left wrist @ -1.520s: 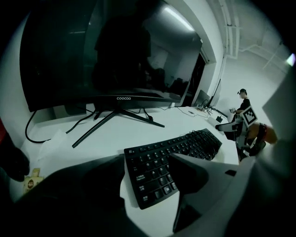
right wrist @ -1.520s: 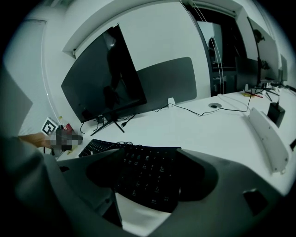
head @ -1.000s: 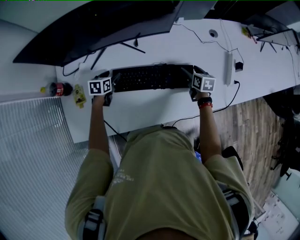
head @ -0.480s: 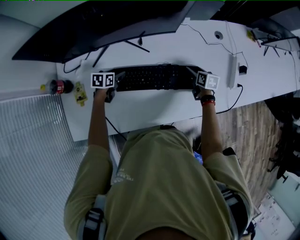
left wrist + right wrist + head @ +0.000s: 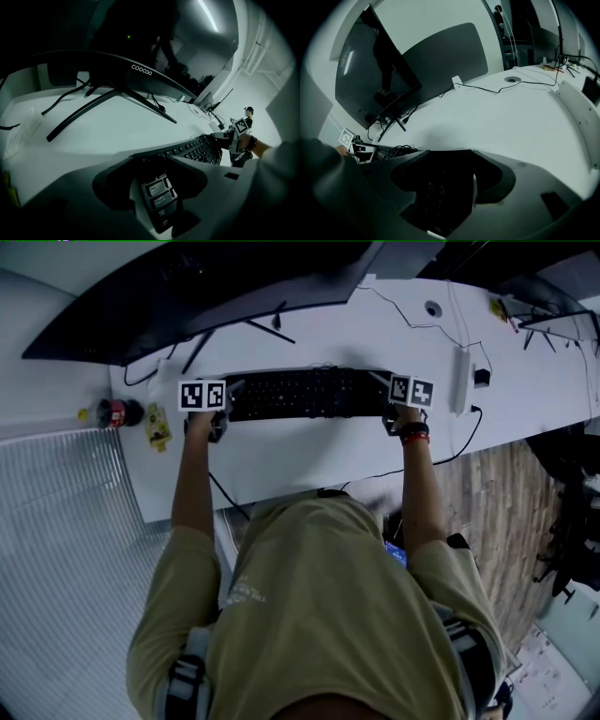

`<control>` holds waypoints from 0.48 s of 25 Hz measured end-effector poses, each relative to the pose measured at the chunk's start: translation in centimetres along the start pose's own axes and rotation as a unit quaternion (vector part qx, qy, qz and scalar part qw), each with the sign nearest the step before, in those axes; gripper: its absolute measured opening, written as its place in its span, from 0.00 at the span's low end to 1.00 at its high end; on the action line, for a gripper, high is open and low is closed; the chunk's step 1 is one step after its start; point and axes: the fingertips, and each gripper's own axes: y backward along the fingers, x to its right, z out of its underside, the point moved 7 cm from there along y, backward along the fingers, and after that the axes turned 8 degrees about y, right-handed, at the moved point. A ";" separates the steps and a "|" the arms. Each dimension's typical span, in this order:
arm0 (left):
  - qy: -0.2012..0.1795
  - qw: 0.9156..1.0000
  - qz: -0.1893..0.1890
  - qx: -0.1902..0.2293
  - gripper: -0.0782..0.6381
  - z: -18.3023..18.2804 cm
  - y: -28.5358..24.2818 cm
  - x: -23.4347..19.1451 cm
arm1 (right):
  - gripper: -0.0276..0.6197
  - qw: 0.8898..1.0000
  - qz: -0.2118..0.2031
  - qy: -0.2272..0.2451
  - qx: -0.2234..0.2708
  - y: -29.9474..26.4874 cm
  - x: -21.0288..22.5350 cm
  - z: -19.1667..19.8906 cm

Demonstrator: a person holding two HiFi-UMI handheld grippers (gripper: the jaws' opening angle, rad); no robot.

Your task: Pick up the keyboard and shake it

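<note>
Jaws of the left gripper (image 5: 155, 165) and right gripper (image 5: 449, 177) each clamp one end of the keyboard (image 5: 309, 393) just in front of the monitor (image 5: 187, 287), and with such shallow bites a hard shake may fling it loose.

"coocaa" stands on the monitor bezel (image 5: 141, 70), upper middle of the left gripper view. The keyboard (image 5: 190, 149) key legends are too blurred to read.

Seen from above, bare worktop (image 5: 309, 451) lies open at 6 o'clock of the keyboard (image 5: 305, 393), toward the person. At 12 o'clock the monitor (image 5: 187, 296) overhangs, and its stand legs (image 5: 199, 352) splay close behind the keys. A bottle (image 5: 114, 412) stands at 9 o'clock and a white power strip (image 5: 459, 381) at 3 o'clock.
</note>
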 end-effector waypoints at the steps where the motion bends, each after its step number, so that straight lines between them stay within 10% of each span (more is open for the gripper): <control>1: -0.002 1.000 -0.004 -0.005 0.42 -0.1 0.0 0.0 | 0.50 1.000 0.000 0.002 -0.001 0.0 0.0 -0.1; 12: -0.014 0.999 -0.031 -0.012 0.42 -0.1 0.8 0.8 | 0.50 1.000 0.007 0.015 0.011 1.0 -0.6 -0.3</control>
